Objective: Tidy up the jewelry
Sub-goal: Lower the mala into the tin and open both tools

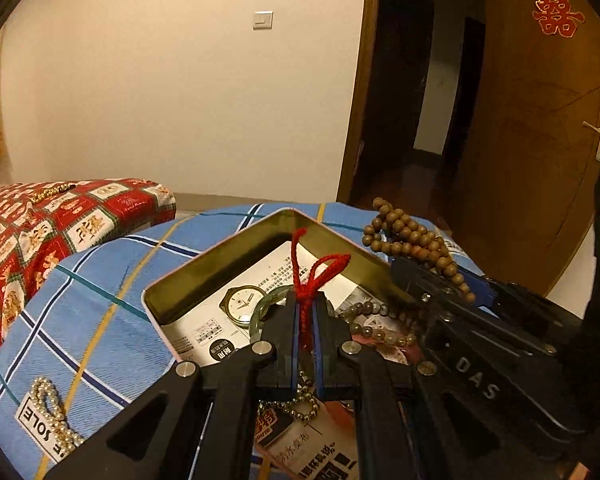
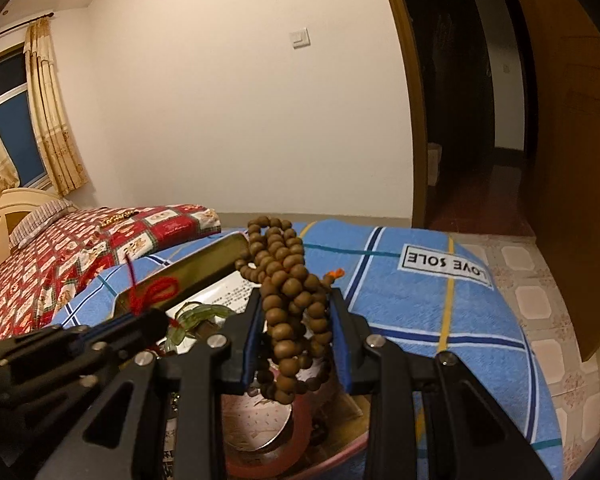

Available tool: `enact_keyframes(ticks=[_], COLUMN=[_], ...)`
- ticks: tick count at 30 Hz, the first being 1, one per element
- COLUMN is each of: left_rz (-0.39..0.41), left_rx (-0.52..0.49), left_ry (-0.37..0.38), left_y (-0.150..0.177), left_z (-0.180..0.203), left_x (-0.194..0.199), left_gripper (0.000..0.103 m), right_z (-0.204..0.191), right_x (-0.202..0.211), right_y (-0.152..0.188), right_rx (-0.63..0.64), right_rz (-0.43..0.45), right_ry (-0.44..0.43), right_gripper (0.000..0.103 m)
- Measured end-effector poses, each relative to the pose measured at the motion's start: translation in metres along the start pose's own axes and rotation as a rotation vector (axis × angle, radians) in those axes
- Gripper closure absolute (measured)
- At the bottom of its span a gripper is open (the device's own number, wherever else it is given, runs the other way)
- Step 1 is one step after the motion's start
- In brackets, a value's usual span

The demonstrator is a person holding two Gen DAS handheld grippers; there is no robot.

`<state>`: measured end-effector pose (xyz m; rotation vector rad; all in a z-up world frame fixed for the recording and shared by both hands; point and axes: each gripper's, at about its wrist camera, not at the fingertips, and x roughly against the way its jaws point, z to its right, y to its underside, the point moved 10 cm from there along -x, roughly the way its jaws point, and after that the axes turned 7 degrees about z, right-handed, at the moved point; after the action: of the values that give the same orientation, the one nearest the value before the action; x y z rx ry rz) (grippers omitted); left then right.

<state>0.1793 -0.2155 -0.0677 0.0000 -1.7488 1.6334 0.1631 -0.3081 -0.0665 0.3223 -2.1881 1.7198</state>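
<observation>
A red cord (image 1: 306, 280), looped at its top, stands pinched between the fully closed fingers of the left gripper (image 1: 306, 312) above an open tin (image 1: 204, 268) on a blue plaid cover (image 1: 80, 300). A green bangle (image 1: 260, 312) sits right behind the fingers, though whether it hangs from the cord cannot be told. Inside the tin lie a watch (image 1: 244, 304) on a printed sheet, a string of pale beads (image 1: 376, 332) and a ball chain (image 1: 300, 404) below the fingers.

To the right, the right gripper (image 2: 298, 312) clamps a bunched strand of wood beads (image 2: 288, 280) between narrowly parted blue-padded fingers; the beads spill above and below the pads, a small orange tassel (image 2: 336, 273) showing at one side. In the left wrist view the same beads (image 1: 416, 240) rise over the tin's right rim. Under the right gripper a round pink-rimmed container (image 2: 284, 440) sits in the tin.

A pearl strand (image 1: 54, 412) lies on the cover at lower left, across a "SOLE" label. Beyond, a gold chain (image 1: 50, 193) rests on a red patterned quilt (image 1: 60, 220). A cream wall with a switch (image 1: 263, 20), curtains (image 2: 52, 112) and a wooden door (image 1: 540, 120) bearing a red paper cutout frame the scene.
</observation>
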Motion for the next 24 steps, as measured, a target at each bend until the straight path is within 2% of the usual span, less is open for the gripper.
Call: enact_keyframes(ticks=[13, 16, 18, 24], left_rz=[-0.050, -0.056, -0.059, -0.064], left_rx=[0.004, 0.012, 0.021, 0.029], left_ry=[-0.034, -0.043, -0.046, -0.050], left_y=[0.015, 0.017, 0.018, 0.018], left_z=[-0.006, -0.010, -0.012, -0.014], left_x=[-0.019, -0.021, -0.021, -0.022], left_gripper=[0.099, 0.099, 0.099, 0.099], right_z=[-0.005, -0.006, -0.010, -0.019], right_x=[-0.004, -0.002, 0.004, -0.002], right_y=[0.003, 0.003, -0.002, 0.001], right_rx=[0.015, 0.017, 0.041, 0.070], right_rz=[-0.027, -0.016, 0.025, 0.003], right_ry=[-0.023, -0.020, -0.016, -0.033], right_gripper=[0.068, 0.069, 0.069, 0.069])
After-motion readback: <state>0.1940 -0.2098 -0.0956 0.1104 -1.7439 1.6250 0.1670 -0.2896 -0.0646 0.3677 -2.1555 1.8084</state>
